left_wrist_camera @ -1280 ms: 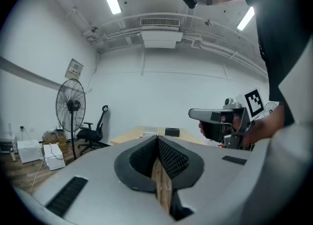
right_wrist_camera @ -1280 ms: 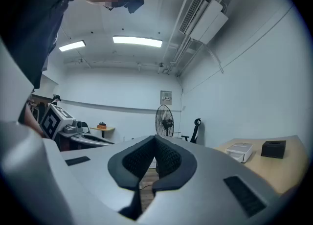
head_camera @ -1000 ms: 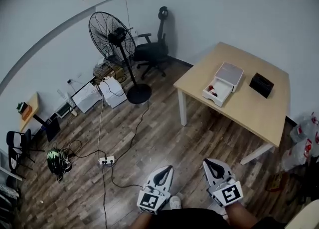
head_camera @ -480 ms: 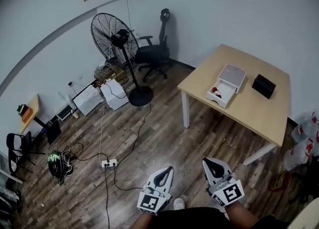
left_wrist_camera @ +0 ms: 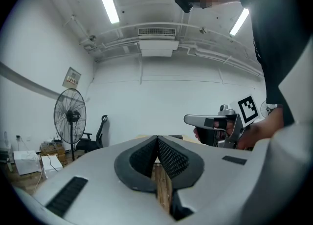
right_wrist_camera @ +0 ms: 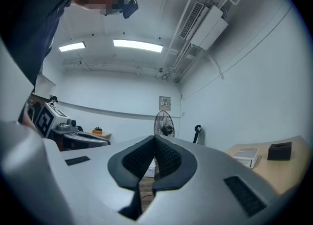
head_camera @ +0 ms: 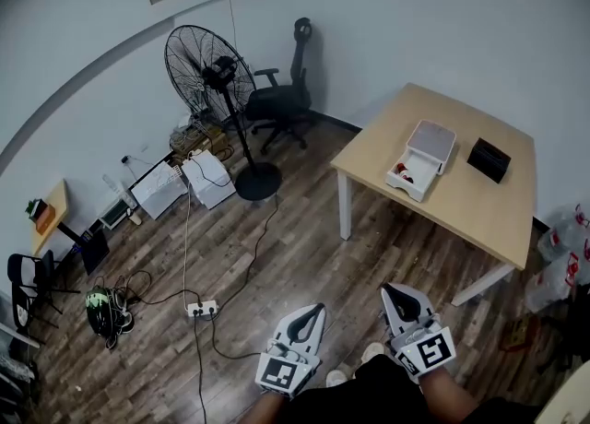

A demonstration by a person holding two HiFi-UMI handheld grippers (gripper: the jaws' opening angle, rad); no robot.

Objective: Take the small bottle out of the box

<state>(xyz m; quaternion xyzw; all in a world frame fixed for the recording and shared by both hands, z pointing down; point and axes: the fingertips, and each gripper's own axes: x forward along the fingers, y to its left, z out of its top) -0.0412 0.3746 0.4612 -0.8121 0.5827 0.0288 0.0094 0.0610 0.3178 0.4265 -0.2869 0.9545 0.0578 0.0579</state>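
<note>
Approach stage: left claw [head_camera: 312,312] and right claw [head_camera: 394,293] closed, empty; the box [head_camera: 421,159] sits well ahead on the table [head_camera: 479,215], so the person must likely step closer.

My left gripper [left_wrist_camera: 157,141] and right gripper [right_wrist_camera: 155,143] show smooth, matt, pale-grey plastic shells, and their pads [left_wrist_camera: 172,159] are black, finely ribbed, rubbery-looking. Below me the floor [head_camera: 304,247] is dark wood plank with a slight sheen, the table [head_camera: 479,215] top pale matt wood, the box [head_camera: 430,141] smooth white
</note>
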